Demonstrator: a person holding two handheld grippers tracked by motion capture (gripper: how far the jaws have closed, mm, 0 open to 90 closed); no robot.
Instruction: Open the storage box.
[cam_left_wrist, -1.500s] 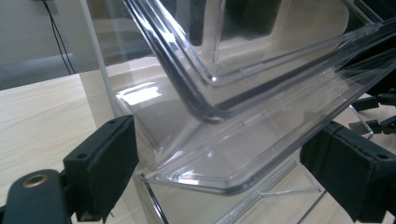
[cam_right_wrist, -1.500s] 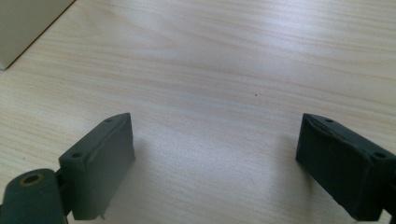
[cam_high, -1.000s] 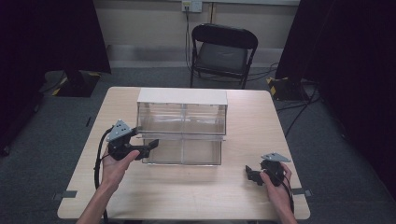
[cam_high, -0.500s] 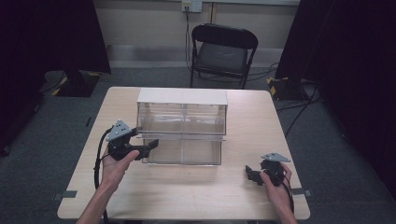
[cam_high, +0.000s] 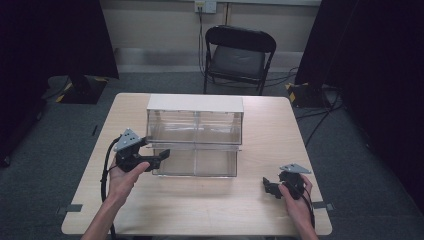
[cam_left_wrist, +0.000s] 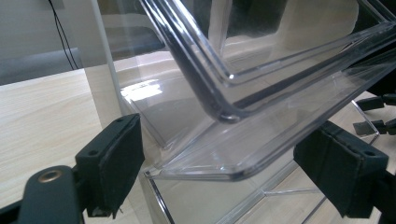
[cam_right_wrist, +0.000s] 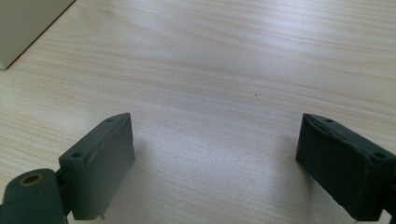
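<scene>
Drawer (cam_high: 195, 161) status: clear plastic, lower row of the clear cabinet (cam_high: 195, 120), pulled partway out toward the person and sitting tilted. In the left gripper view its front left corner (cam_left_wrist: 224, 116) sits right between the pads, with the lip below it and the cabinet's side wall just past the left pad (cam_left_wrist: 114, 163).

Left gripper (cam_high: 159, 156): jaws look well apart in its own view, with visible gaps on both sides of the drawer corner. Neither pad presses on plastic as far as I can see, so I read it as released around the corner, not grasping.

Right gripper (cam_high: 268, 187): jaws spread wide over bare table (cam_right_wrist: 224, 70), holding nothing. It is well apart from the drawer, off to the drawer's right front.

Key relation: the drawer's long axis runs across the table, left to right. The left fingers come in from its left end, pointing along that axis. The drawer lies straight ahead of those fingers and between them, so the left hand is the near one by far.

Judgement: the next move is either a clamp on that corner or a push or pull on it.

Obstacles: the cabinet wall beside the left pad and the upper drawers (cam_high: 195, 127) just above. A folding chair (cam_high: 237, 52) stands beyond the table, out of the way.
</scene>
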